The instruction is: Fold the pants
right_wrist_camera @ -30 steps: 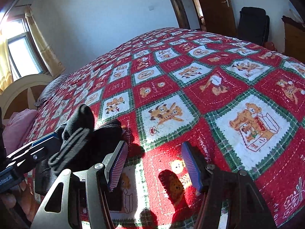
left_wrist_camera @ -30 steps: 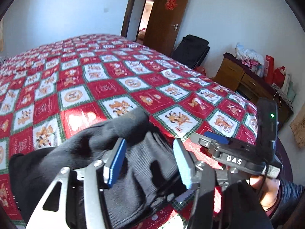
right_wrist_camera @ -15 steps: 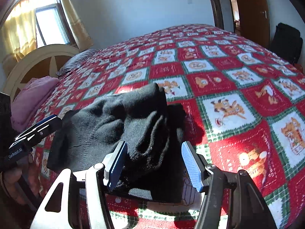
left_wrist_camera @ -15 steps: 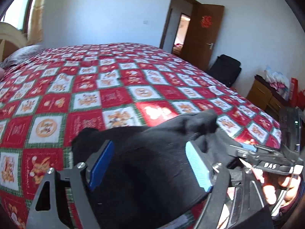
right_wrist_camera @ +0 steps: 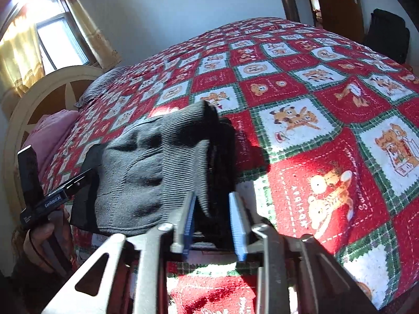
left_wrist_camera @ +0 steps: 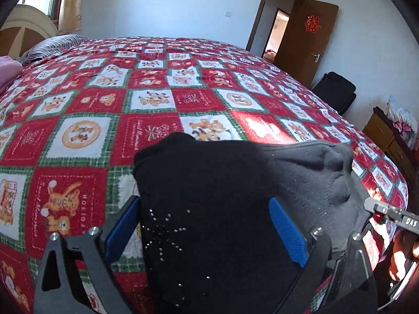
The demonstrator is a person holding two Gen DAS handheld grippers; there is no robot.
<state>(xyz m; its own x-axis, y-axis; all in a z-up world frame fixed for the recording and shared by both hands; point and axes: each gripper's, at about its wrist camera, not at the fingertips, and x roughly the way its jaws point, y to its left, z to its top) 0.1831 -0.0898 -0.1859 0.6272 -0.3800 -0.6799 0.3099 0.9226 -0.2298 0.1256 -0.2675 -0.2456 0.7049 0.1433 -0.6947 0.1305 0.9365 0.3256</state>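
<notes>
The pants (left_wrist_camera: 225, 209) lie folded into a thick black bundle on the bed (left_wrist_camera: 157, 99), at 6 o'clock. The left gripper (left_wrist_camera: 207, 230) is opening, fingers spread clear either side. The right gripper (right_wrist_camera: 212, 225) is opening around the bundle's edge. Folding looks nearly finished.

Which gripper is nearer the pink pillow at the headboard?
Left. The left gripper is at the pants' pillow side; the right gripper straddles their opposite edge.
</notes>
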